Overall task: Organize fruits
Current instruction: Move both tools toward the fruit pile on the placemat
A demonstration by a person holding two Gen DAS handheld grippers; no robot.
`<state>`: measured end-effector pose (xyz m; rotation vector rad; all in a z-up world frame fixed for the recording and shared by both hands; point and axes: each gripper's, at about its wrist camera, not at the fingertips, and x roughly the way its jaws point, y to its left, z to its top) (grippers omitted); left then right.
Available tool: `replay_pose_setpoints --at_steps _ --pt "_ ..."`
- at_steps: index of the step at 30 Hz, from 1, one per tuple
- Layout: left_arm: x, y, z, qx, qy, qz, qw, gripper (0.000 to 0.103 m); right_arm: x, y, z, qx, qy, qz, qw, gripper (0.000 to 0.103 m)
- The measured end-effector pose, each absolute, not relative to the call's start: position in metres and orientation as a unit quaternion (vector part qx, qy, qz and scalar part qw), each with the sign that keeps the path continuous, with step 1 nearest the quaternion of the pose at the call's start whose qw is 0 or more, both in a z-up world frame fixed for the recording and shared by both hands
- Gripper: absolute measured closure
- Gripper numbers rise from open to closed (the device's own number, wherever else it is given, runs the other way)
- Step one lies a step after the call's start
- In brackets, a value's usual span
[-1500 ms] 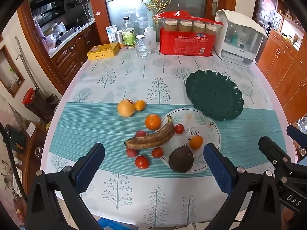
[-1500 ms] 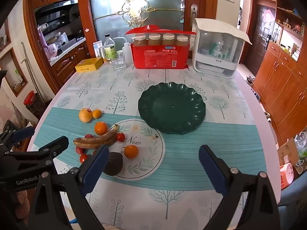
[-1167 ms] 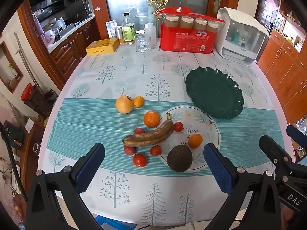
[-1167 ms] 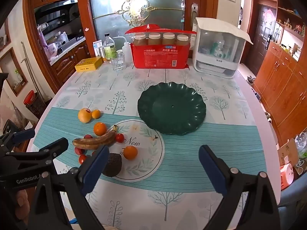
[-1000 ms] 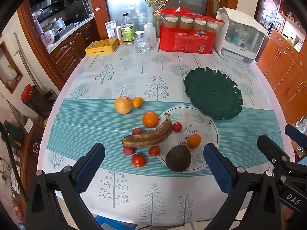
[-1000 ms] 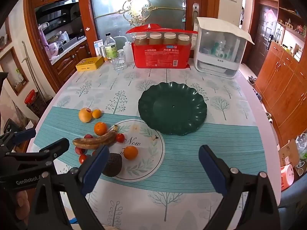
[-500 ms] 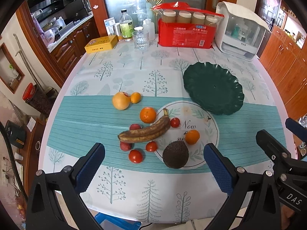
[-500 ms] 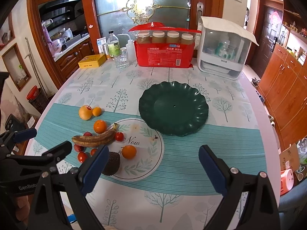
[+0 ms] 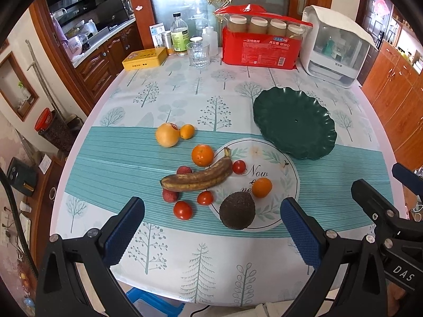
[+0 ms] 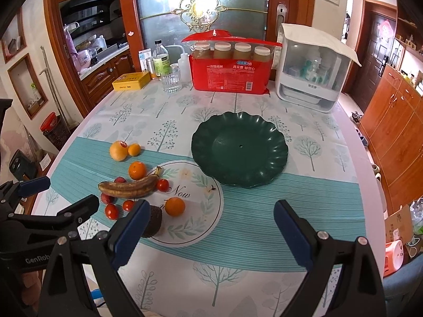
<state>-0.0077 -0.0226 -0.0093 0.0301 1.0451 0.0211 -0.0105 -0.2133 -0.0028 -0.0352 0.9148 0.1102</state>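
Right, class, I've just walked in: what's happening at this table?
A person holds two grippers, left gripper and right gripper, both open and empty above the table's near edge. The banana, oranges, tomatoes and avocado lie loose on the tablecloth. The green plate holds nothing yet.

The tabletop point(image 9: 119, 163), under a tree-print cloth, carries a banana point(image 9: 197, 178); a dark avocado point(image 9: 237, 214) lies near it, a green plate point(image 9: 293, 125) beyond, red package point(image 9: 260, 50) farthest.
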Motion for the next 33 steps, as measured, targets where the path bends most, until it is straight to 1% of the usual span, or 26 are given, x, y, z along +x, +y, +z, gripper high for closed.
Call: replay_pose_setpoints --at_steps 16,25,33 --pt "-0.009 -0.002 -0.001 0.028 0.473 0.003 0.881 0.001 -0.013 -0.196 0.0 -0.015 0.439 0.039 0.897 0.009" --pt "0.001 0.018 0.019 0.045 0.45 -0.024 0.892 0.001 -0.011 -0.178 0.013 -0.008 0.437 0.004 0.9 0.009" --pt "0.012 0.052 0.021 0.025 0.449 -0.035 0.892 0.001 -0.007 -0.174 0.022 0.017 0.438 -0.023 0.899 0.009"
